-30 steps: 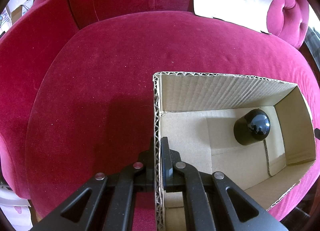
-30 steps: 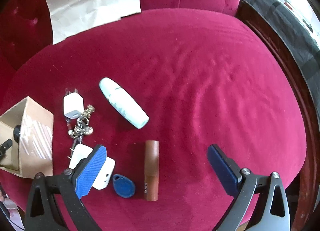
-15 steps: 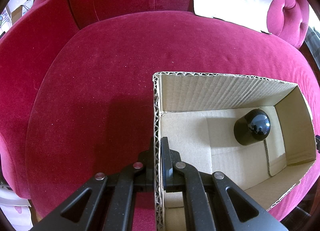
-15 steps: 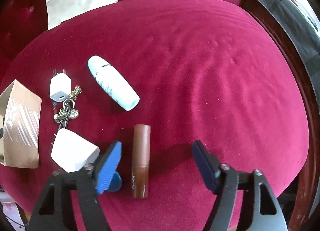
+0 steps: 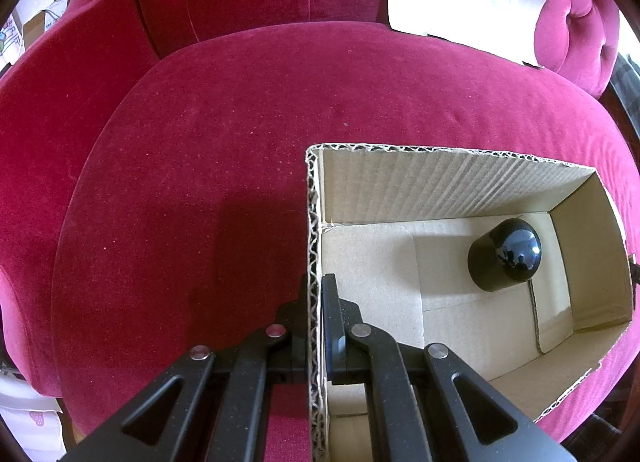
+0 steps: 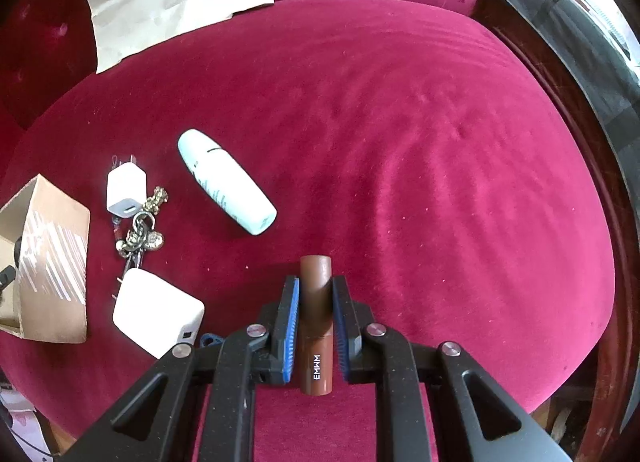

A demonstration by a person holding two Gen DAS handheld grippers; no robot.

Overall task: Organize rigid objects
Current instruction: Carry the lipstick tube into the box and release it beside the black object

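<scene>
The right gripper [image 6: 315, 292] has just been closing; its blue pads now clamp the brown tube [image 6: 316, 322], which lies on the red velvet seat [image 6: 420, 165]. At 10 o'clock from the tube lies a pale bottle [image 6: 226, 181]; at 9 o'clock, a white charger [image 6: 156, 312]. The left gripper [image 5: 315, 294] is clamped on the left wall of the cardboard box [image 5: 440, 181], which contains a black domed object [image 5: 504, 256].

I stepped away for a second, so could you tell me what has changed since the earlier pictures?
The right gripper came down over the brown tube; its jaws have just closed onto it. The left gripper stays clamped on the cardboard box wall, and the black cap inside hasn't moved.
</scene>
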